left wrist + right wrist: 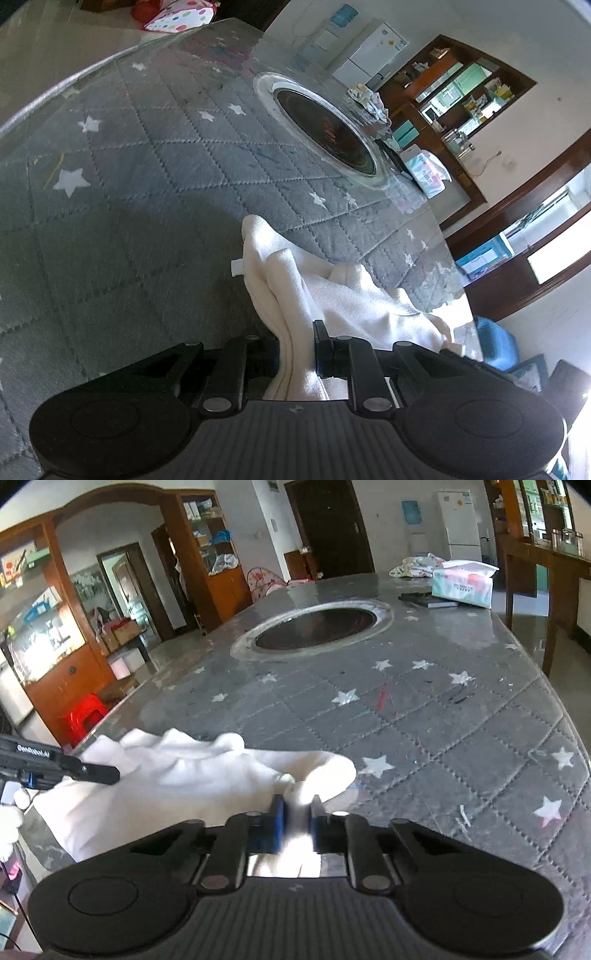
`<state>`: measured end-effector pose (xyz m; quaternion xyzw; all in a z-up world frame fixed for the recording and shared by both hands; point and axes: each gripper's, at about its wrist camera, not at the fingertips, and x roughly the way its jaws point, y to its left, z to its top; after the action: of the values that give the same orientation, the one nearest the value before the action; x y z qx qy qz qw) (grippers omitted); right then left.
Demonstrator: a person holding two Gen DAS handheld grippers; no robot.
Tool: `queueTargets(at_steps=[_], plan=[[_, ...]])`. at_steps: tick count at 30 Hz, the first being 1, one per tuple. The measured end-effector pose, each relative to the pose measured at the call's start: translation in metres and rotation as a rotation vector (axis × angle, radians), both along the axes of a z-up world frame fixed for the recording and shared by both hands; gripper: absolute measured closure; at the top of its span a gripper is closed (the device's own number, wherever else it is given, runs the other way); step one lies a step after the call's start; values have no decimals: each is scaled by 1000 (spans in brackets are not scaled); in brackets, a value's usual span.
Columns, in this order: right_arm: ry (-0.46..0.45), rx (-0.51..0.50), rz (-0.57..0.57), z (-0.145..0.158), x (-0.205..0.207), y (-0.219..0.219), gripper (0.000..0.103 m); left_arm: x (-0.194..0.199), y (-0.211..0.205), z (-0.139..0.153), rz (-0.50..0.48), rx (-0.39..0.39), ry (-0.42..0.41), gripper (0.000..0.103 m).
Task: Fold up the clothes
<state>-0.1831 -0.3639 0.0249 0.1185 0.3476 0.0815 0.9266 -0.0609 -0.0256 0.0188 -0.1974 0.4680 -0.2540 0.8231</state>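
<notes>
In the left wrist view, our left gripper [297, 354] has its jaws closed on a bunched fold of the white garment [332, 295]. The cloth runs up between the fingers and spreads to the right over the near edge of the table [147, 184], which is covered by a grey quilted cloth with white stars under a clear sheet. Farther along the table we see the round dark inset [325, 133] with its pale ring, and beyond it a tissue pack [424, 170].

In the right wrist view, our right gripper [295, 823] is clamped on another part of the white garment [184, 775], which is pinched between its blue-padded fingers. From there the cloth stretches left across the near corner of the table [443, 720] toward the left gripper [92, 771], which enters from the left edge and touches the cloth. The round inset [314, 631] lies at the table's middle, with the tissue pack [463, 585] and a dark flat book [428, 600] beside it at the far end.
</notes>
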Motion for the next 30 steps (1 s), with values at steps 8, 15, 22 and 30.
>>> queueTargets(at_steps=[8, 15, 22, 30], plan=[[-96, -26, 5, 34, -22, 3, 94, -5, -19, 31, -61, 15, -83, 87], [-171, -114, -46, 68, -36, -16, 94, 1, -62, 53, -142, 15, -129, 88], [-200, -195, -141, 88, -41, -49, 94, 10, -120, 68, -222, 27, -170, 88], [-197, -260, -229, 95, -42, -80, 94, 15, -177, 71, -283, 61, -208, 88]])
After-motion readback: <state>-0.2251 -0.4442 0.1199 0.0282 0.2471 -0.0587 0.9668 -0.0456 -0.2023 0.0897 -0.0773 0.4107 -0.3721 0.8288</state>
